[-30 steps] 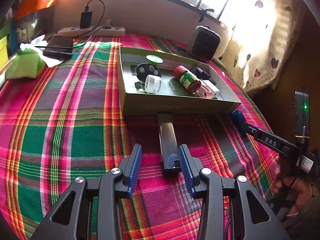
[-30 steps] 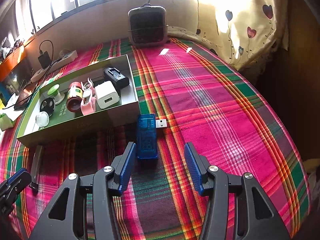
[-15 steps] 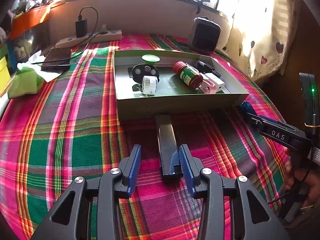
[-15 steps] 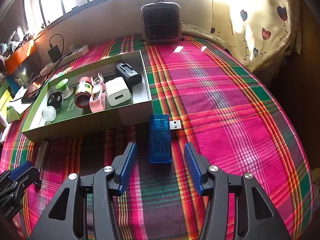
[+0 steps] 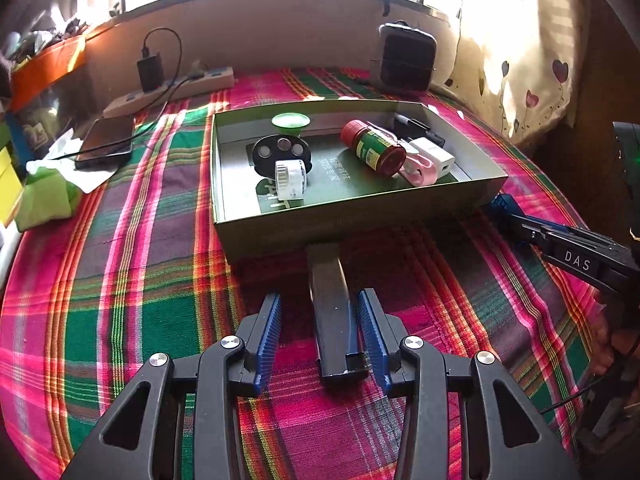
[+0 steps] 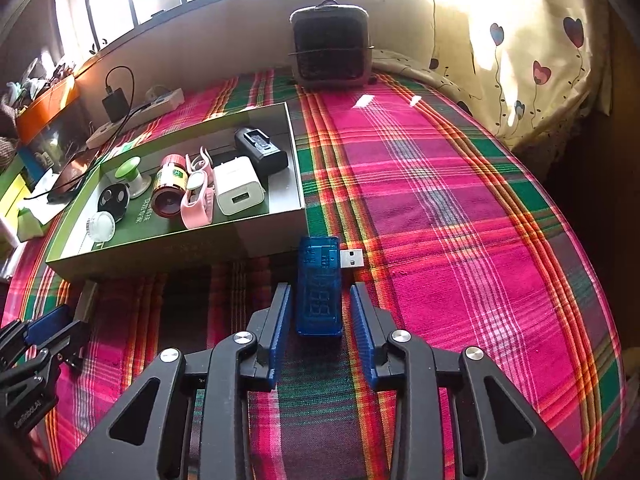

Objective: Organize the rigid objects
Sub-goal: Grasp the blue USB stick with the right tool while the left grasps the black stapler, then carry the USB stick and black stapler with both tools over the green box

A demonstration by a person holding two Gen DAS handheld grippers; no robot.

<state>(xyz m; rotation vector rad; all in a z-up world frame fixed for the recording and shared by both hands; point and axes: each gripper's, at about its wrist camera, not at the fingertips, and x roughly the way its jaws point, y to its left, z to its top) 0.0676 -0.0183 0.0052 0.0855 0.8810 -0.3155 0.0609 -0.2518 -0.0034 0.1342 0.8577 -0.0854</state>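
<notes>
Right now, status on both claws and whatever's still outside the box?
Left claw open, straddling black bar. Right claw closing around blue USB tester, pads not yet touching. Both items on cloth beside green box; nothing blocking.

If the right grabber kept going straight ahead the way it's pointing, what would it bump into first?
Probably the see-through blue USB tester lying on the plaid cloth: it already sits between the closing right gripper jaws. Just beyond it stands the green cardboard box wall.
</notes>
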